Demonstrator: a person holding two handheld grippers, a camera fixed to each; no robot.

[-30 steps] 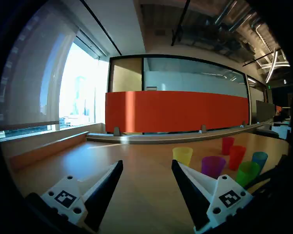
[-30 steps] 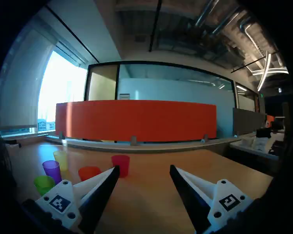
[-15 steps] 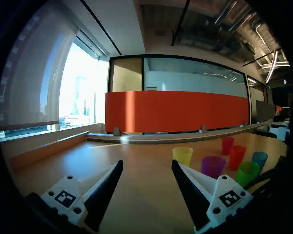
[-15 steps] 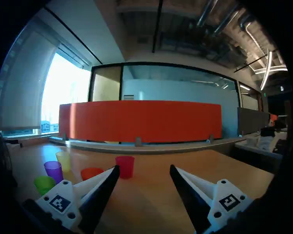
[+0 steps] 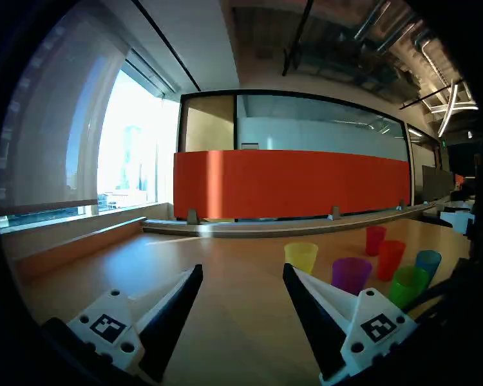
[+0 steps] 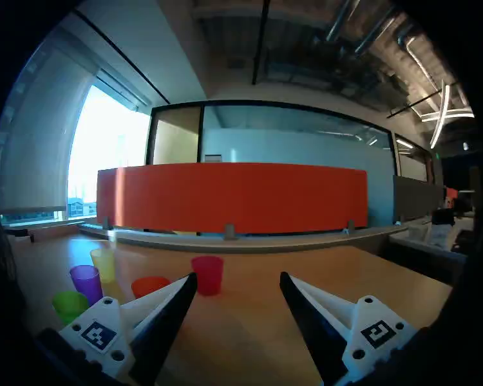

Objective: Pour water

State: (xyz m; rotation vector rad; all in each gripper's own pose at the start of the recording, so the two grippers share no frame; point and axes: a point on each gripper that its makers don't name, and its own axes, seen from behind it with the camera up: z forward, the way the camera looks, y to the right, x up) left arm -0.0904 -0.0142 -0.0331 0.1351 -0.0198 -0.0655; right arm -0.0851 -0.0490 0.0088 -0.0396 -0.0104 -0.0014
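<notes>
Several coloured plastic cups stand on a wooden table [image 5: 228, 309]. In the left gripper view a yellow cup [image 5: 301, 257], a purple cup [image 5: 351, 275], a green cup [image 5: 407, 285], an orange cup [image 5: 390, 258], a blue cup [image 5: 428, 264] and a red cup [image 5: 374, 239] sit ahead and to the right of my left gripper [image 5: 241, 283], which is open and empty. In the right gripper view the red cup [image 6: 207, 275], orange cup [image 6: 148, 285], yellow cup [image 6: 103, 265], purple cup [image 6: 86, 284] and green cup [image 6: 69, 305] lie ahead and to the left of my open, empty right gripper [image 6: 237, 286].
An orange partition [image 5: 293, 183] runs along the table's far edge, with glass walls behind it. A bright window [image 5: 122, 164] and a ledge [image 5: 74, 241] line the left side. More desks [image 6: 428, 241] stand at the far right.
The right gripper view has shifted slightly, so the cups sit a little more to the right in it. The left gripper has stayed still. Both grippers remain open.
</notes>
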